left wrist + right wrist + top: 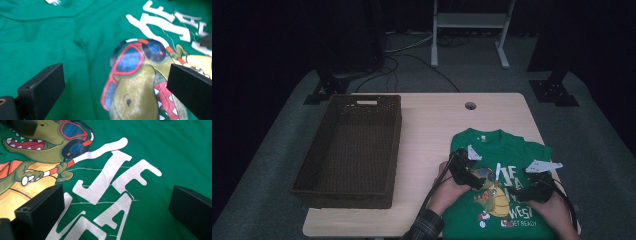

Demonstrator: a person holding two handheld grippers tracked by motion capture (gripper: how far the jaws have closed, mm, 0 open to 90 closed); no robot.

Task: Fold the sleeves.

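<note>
A green T-shirt (492, 145) with a dinosaur print (492, 197) and white lettering lies folded flat on the right front of the wooden table (437, 120). My left gripper (477, 176) hovers over the shirt's left half, open, with nothing between its jaws. In the left gripper view the left gripper (115, 75) frames the dinosaur's sunglasses (130, 60) on the shirt (50, 37). My right gripper (539, 181) is over the shirt's right half, also open. In the right gripper view the right gripper (116, 195) spans the white letters (107, 177) on the shirt (175, 150).
A dark woven basket (342, 197) stands on the left half of the table, its inside bare. A cable hole (470, 105) sits near the table's far edge. Beyond the table are stands and cables on the floor (412, 60).
</note>
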